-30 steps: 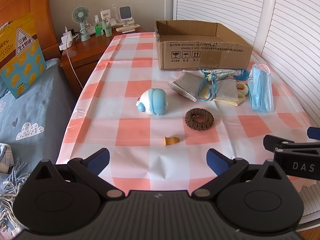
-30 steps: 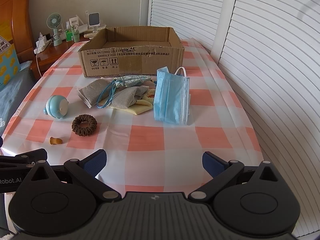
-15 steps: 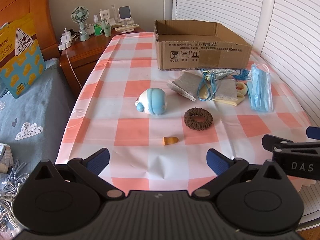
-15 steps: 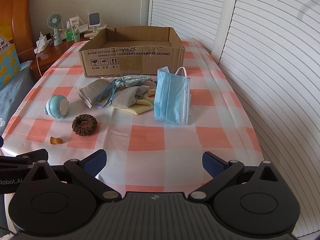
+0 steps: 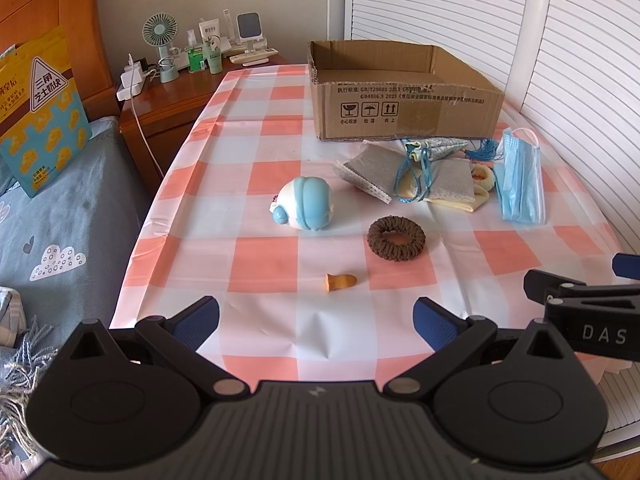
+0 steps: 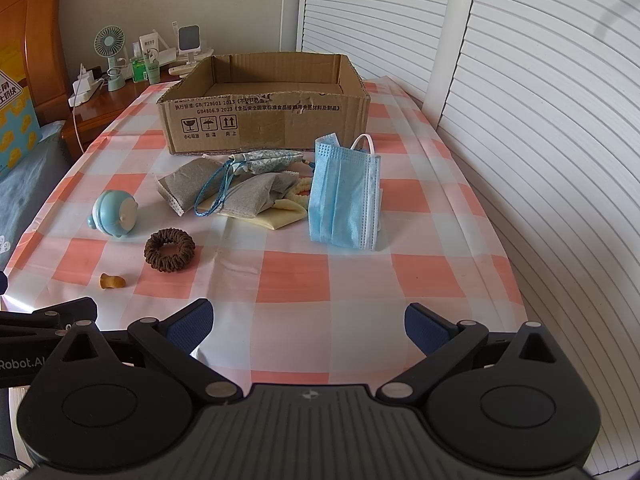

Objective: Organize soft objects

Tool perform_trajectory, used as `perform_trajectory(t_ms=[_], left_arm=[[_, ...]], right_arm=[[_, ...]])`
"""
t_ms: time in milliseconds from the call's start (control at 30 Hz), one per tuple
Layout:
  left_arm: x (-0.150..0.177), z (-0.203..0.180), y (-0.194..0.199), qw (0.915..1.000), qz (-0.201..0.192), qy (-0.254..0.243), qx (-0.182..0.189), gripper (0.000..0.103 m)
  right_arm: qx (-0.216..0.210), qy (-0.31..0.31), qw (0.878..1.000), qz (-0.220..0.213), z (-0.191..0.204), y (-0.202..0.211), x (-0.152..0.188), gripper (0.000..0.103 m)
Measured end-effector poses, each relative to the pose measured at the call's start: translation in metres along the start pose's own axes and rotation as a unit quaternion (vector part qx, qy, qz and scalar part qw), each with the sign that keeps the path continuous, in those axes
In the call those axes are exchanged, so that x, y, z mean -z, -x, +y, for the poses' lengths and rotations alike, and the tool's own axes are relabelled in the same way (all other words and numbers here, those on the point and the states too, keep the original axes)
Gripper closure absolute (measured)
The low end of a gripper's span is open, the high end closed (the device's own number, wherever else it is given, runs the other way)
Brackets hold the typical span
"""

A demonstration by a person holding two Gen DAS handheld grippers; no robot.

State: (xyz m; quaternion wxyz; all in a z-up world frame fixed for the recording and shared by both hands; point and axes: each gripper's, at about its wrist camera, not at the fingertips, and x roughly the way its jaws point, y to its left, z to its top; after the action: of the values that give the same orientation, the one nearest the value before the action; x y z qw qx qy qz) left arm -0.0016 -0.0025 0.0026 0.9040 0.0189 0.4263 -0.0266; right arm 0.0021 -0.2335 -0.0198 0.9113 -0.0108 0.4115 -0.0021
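Nearest, the left gripper [image 5: 316,316] and the right gripper [image 6: 309,322] hover side by side over the near edge of the checked tablecloth [image 5: 264,268], each with its 2 blue-padded fingers spread wide and nothing between them.

Just beyond the left gripper lies a small orange earplug [image 5: 340,281]; a little farther and to the right sits a brown scrunchie [image 5: 396,239], and to the left of that a blue-and-white squishy toy [image 5: 305,204].

Farther still, toward the right, a loose heap holds 2 grey sachets [image 6: 224,190], a blue cord [image 6: 214,196], a patterned cloth pouch [image 6: 266,160] and a pale yellow cloth [image 6: 280,218], all overlapping. A blue face mask [image 6: 346,200] lies at the right end of the heap, straight ahead of the right gripper but well apart from it.

At the far end stands an open cardboard box [image 6: 264,118], just behind the heap. As much of its floor as shows appears bare; the strip behind its near wall is hidden.

Judged from this layout, the task has hardly begun: every soft object seen is out on the cloth and none is gripped or boxed. The box looks the likely destination, though nothing confirms it. All pieces therefore remain to be moved, the earplug and scrunchie being closest to the left gripper and the mask best placed for the right.
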Motion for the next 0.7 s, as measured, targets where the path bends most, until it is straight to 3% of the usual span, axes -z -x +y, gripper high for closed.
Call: perform_trajectory(t_ms=[700], left_arm=[[-0.0072, -0.0006, -0.0017, 0.9996, -0.013, -0.02, 0.014, 0.001]], right_arm=[[-0.002, 0.006, 1.0, -0.007, 0.0018, -0.0003, -0.0034, 0.0]])
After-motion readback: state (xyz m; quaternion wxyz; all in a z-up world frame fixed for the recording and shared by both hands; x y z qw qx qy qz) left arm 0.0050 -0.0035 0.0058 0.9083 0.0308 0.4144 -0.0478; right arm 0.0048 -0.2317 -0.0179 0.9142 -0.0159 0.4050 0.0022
